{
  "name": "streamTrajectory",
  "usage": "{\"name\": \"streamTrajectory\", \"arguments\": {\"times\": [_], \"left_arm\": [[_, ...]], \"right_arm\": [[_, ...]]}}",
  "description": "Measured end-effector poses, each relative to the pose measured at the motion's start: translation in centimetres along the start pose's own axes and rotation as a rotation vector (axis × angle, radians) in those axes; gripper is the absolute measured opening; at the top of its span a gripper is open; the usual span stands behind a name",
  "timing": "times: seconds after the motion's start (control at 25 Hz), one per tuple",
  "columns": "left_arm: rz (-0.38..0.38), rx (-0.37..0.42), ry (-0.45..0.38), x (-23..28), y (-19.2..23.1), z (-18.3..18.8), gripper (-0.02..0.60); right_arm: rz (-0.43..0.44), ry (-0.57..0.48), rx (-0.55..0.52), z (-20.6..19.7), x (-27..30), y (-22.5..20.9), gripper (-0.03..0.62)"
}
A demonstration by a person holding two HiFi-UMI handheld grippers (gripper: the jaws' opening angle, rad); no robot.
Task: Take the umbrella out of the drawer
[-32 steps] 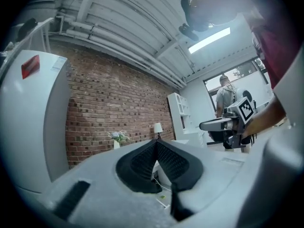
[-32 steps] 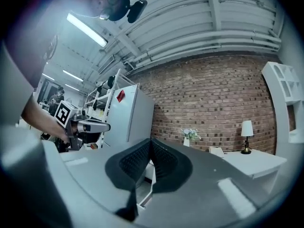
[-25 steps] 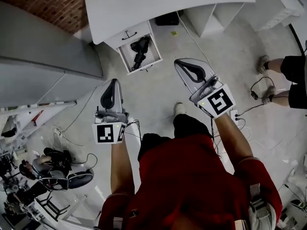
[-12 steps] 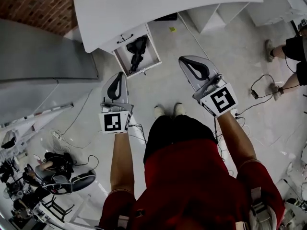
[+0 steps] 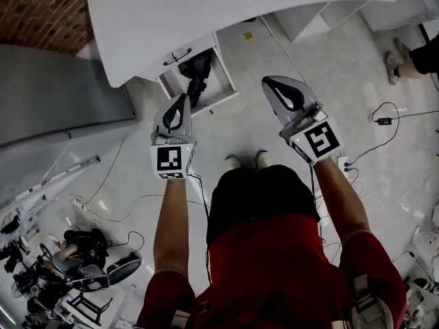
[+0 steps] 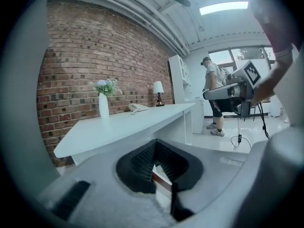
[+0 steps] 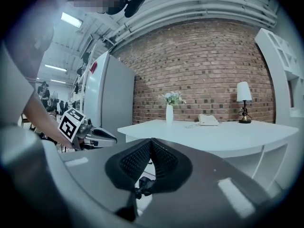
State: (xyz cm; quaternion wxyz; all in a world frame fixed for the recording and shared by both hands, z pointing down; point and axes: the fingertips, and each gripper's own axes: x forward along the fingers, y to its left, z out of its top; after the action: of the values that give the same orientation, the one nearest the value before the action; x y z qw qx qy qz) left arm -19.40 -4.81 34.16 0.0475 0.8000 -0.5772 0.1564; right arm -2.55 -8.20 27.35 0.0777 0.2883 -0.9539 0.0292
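Note:
A black folded umbrella [image 5: 197, 74] lies in the open white drawer [image 5: 221, 88] under the front of the white desk [image 5: 206, 12]. My left gripper [image 5: 184, 99] is shut and empty, its tip just short of the drawer's near edge. Held level further right, over the floor, my right gripper [image 5: 267, 82] is also shut with nothing in it. In the right gripper view the pads meet at the tip [image 7: 151, 140], and the umbrella [image 7: 144, 186] shows dark below them. The left gripper view has its closed jaws [image 6: 154, 142] aimed under the desk [image 6: 128, 125].
A vase [image 7: 169, 113], a phone [image 7: 207, 120] and a lamp [image 7: 243, 101] stand on the desk by the brick wall. A grey cabinet [image 5: 48, 88] is at the left. Cables [image 5: 384, 125] trail on the floor, and another person [image 6: 213, 96] stands at the right.
Both grippers have sunk and moved forward toward the desk. The left one now reaches the drawer's near edge. Both stay shut.

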Motion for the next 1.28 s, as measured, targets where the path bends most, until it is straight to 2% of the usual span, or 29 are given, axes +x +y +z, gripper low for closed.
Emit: {"name": "streamTrajectory", "arguments": {"times": [0.12,0.24,0.36,0.56,0.76,0.92,1.28], "left_arm": [[-0.013,0.01,0.028,2.9,0.9,-3.3,0.007],[-0.025,0.004,0.074,5.7,1.6,-7.3,0.039],[-0.037,0.009,0.11,8.4,2.1,-10.9,0.071],[-0.063,0.019,0.176,12.5,2.6,-17.2,0.136],[-0.092,0.063,0.279,16.0,2.6,-22.4,0.232],[-0.103,0.087,0.353,18.6,2.9,-26.4,0.295],[-0.123,0.123,0.493,23.5,3.1,-35.1,0.392]], "right_arm": [[0.001,-0.011,-0.005,-2.5,2.1,-0.9,0.012],[0.011,0.04,-0.012,-6.3,3.6,-1.6,0.012],[0.015,0.025,-0.017,-9.0,5.2,-2.2,0.012],[0.021,-0.009,-0.04,-13.1,7.3,-3.1,0.012],[0.02,-0.032,-0.051,-16.9,7.8,-3.5,0.012],[0.015,0.003,-0.063,-20.6,7.9,-4.4,0.012],[-0.013,-0.054,-0.088,-26.3,8.3,-6.5,0.012]]}}
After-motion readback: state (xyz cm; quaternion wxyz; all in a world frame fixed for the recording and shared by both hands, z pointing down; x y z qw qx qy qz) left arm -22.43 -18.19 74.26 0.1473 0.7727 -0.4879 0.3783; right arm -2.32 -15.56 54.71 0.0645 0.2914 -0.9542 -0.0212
